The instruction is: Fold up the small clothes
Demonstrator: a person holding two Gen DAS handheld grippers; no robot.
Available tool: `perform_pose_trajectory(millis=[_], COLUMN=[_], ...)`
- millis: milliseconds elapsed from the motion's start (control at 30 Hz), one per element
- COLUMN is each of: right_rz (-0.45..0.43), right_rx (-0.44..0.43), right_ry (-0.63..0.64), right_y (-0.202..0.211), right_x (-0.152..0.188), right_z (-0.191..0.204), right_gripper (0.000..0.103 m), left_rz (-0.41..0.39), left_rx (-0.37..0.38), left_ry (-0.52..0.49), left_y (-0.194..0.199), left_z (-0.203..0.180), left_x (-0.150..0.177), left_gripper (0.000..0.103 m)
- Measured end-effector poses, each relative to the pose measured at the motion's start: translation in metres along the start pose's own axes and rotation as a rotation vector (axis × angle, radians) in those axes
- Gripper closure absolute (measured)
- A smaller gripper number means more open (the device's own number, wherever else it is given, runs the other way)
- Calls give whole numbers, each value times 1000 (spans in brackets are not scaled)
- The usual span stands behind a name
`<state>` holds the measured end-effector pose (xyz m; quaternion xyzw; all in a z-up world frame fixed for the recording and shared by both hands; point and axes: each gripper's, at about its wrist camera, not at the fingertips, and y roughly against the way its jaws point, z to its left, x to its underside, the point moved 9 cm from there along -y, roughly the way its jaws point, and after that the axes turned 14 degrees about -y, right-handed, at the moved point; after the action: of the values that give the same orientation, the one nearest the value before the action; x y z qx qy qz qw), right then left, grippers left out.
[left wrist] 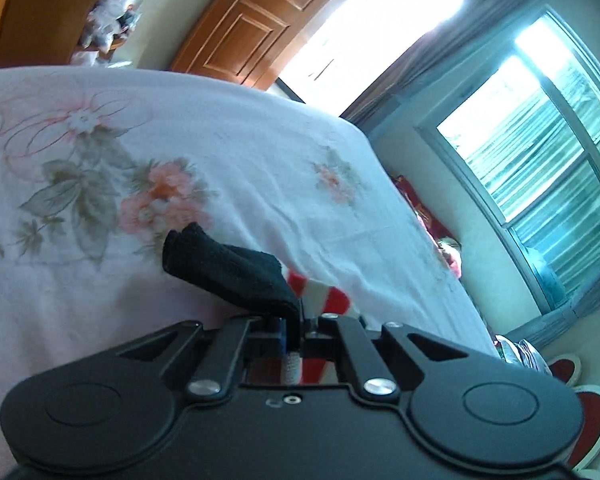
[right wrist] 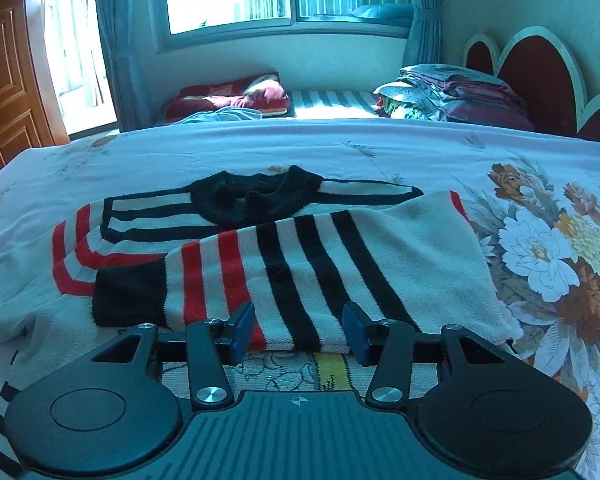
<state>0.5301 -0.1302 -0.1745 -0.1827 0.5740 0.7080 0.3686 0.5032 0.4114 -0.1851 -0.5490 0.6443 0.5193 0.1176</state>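
Floral bed (right wrist: 540,168) carries the striped sweater (right wrist: 340,248), its folded sleeve running crosswise just ahead of the right gripper (right wrist: 298,332), fingers apart. Left gripper (left wrist: 302,320) is clamped on a cuff (left wrist: 228,268).

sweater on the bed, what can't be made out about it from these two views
- Left wrist view: the left gripper, shut on the sleeve cuff, hides the rest of the sweater behind its body.
- Right wrist view: the sweater front picture is covered by the folded sleeve and right gripper; its hem runs off the bottom left edge.
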Motion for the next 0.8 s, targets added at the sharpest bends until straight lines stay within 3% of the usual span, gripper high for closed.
perform_pose_trajectory(millis=[233,467,800], right_rz=[-23,-41,-49], right_rx=[-1,-27,-46], right_ry=[-54,-116,-209], right_y=[4,10,17], right_x=[-13,-29,-45], right_z=[-29,-65,-134], right_gripper=[54,54,54], left_rz=[21,110,220], left_rx=[167,299,366], left_ry=[-323,-646,-1001], left_y=[-10,-23,-30], left_z=[-149,-300,-418], left_x=[14,94,223], left_gripper=[99,99,99])
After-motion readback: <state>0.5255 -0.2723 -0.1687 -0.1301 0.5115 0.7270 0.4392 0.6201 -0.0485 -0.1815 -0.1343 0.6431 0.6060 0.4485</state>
